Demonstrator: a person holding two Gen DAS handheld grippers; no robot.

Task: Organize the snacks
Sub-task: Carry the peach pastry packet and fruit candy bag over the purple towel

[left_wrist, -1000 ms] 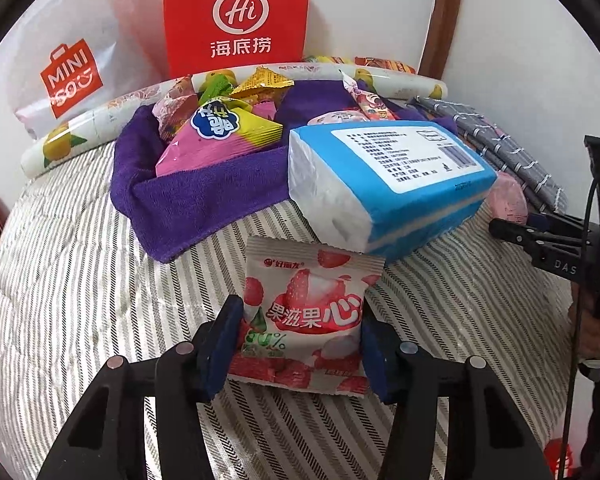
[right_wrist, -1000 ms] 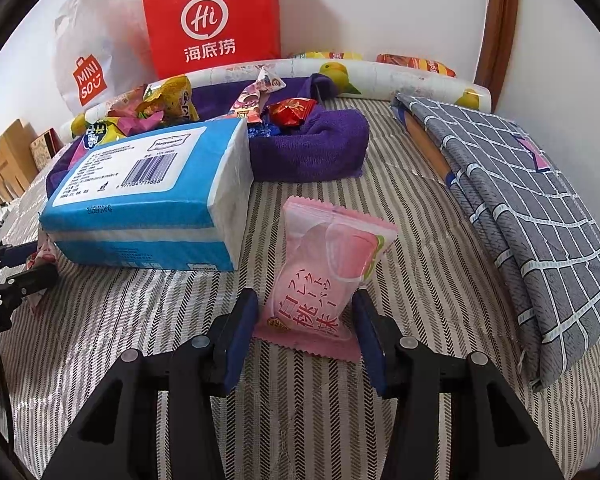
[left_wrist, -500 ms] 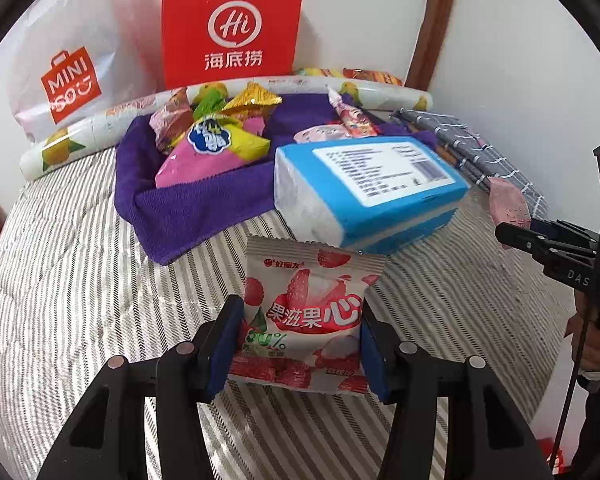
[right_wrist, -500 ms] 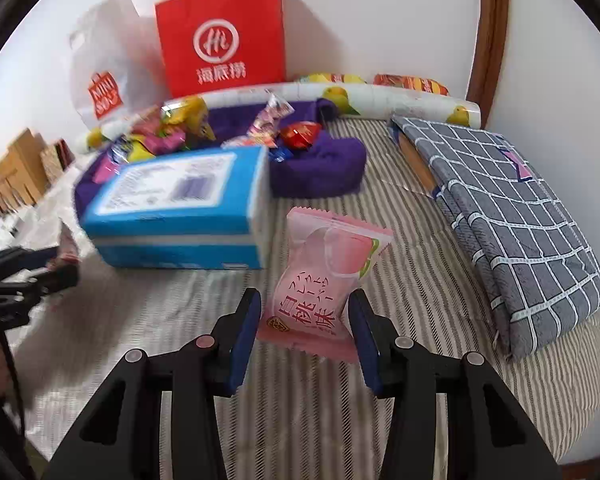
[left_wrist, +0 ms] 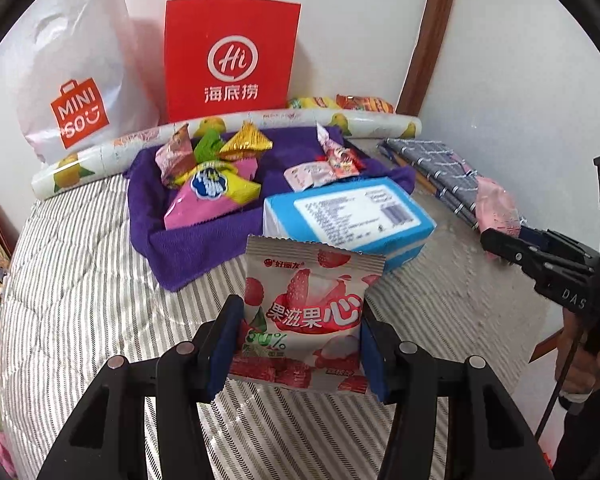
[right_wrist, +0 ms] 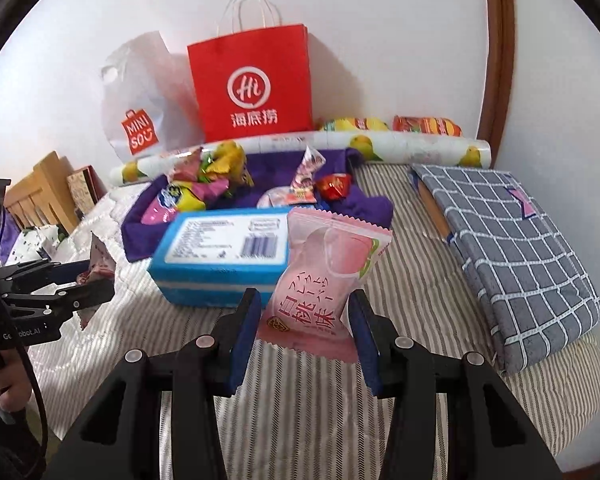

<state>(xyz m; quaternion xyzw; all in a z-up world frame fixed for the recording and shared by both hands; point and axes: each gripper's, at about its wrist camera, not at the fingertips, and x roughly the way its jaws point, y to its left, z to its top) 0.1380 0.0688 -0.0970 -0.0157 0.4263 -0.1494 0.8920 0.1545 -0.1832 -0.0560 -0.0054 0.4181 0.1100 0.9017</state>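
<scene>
Left tongs [left_wrist: 296,344] grip upright strawberry packet [left_wrist: 306,312]; right tongs [right_wrist: 304,336] grip tilted peach packet [right_wrist: 322,280].

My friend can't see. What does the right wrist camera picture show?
The right gripper pinches a pink peach snack packet above a striped bed. Behind it lie a blue tissue pack and a purple towel piled with snacks, with a red paper bag against the wall.

Background stuff: a red paper bag [left_wrist: 231,60] with white handles and a white Miniso plastic bag [left_wrist: 76,80] lean on the wall behind the striped bed [left_wrist: 80,280]. A lemon-print roll [right_wrist: 400,146] lies along the bed's far edge, a folded grey checked cloth [right_wrist: 512,240] sits on the right, and a wooden chair [right_wrist: 36,196] stands off to the left.
</scene>
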